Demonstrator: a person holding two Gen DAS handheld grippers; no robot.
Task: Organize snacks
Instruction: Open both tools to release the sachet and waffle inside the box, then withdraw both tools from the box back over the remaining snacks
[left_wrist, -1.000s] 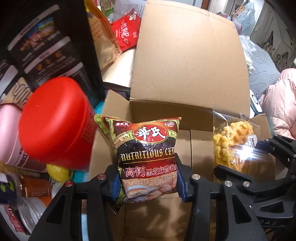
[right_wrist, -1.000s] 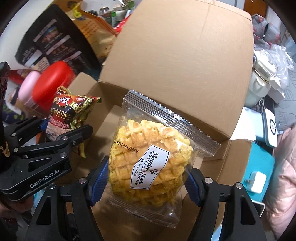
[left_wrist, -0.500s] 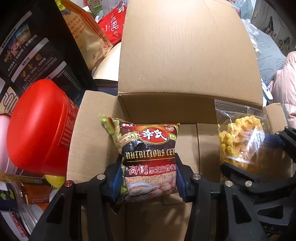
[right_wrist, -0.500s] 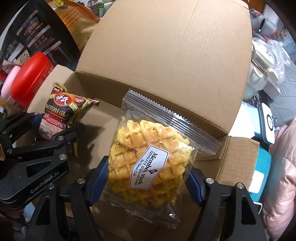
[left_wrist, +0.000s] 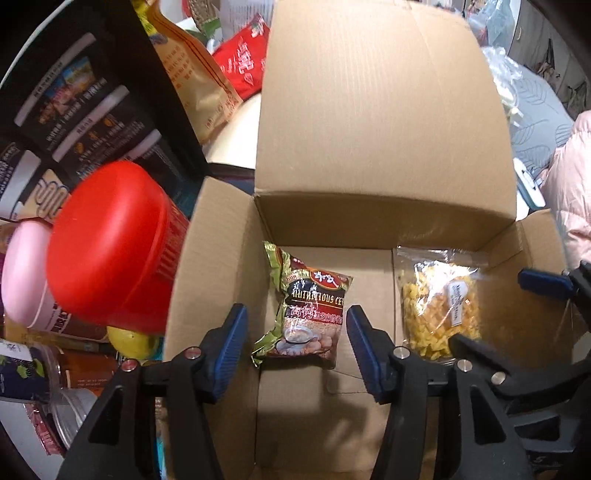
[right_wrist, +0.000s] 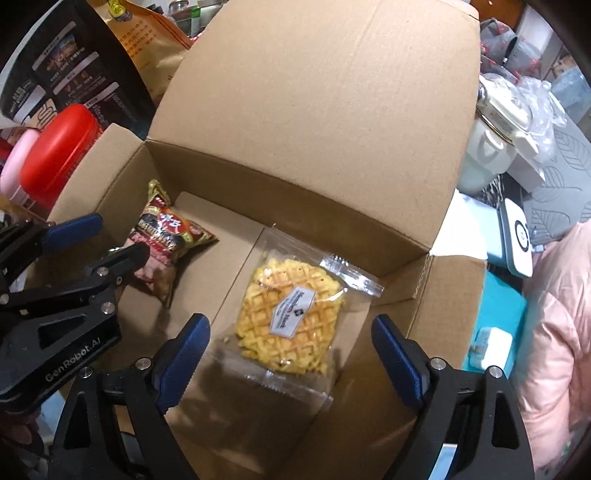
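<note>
Both claws (left_wrist: 293, 341) (right_wrist: 291, 354) released above 2 snack packets (left_wrist: 314, 314) (right_wrist: 291, 314) inside cardboard box (right_wrist: 325, 110).

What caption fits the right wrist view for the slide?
Open right tongs above a waffle packet lying in the cardboard box, cereal packet alongside.

Cluttered indoor spot: grey leaf-print fabric (right_wrist: 554, 173) and pink quilted fabric (right_wrist: 550, 332) at right.

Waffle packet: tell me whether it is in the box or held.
In the box. The waffle packet lies on the cardboard box floor, the open right tool apart.
</note>
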